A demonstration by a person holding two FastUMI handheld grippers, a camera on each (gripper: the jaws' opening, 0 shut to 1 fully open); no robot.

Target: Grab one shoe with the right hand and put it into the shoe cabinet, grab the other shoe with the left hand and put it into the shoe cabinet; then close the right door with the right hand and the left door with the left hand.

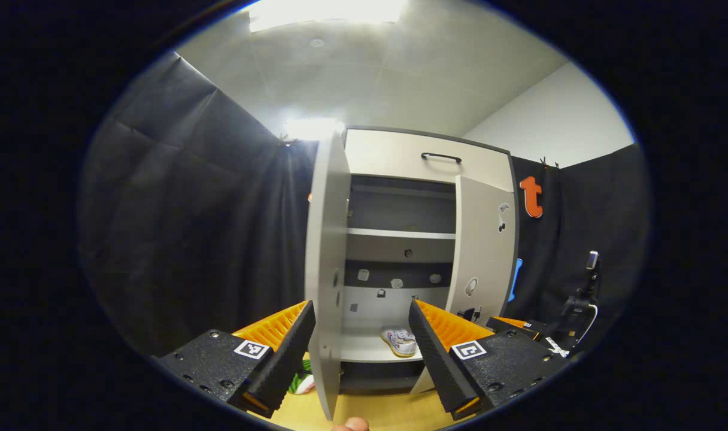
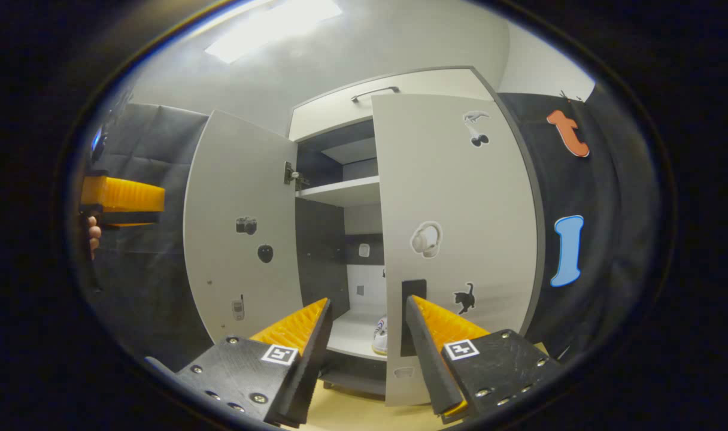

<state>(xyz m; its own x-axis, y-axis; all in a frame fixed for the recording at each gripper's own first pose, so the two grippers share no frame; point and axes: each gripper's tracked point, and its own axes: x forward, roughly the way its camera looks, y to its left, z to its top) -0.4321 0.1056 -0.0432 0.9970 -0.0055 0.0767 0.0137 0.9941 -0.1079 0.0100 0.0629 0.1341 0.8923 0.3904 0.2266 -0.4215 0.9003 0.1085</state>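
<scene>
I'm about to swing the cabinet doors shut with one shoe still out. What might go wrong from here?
1. The second shoe lies on the floor behind the left door; closing now would likely shut it out.
2. The shoe on the bottom shelf sits near the front, so the right door may clip it.

Black cloth walls (image 1: 190,227), a pale ceiling (image 1: 400,72) with bright light panels (image 1: 325,11), and a wooden floor (image 1: 388,413).
</scene>
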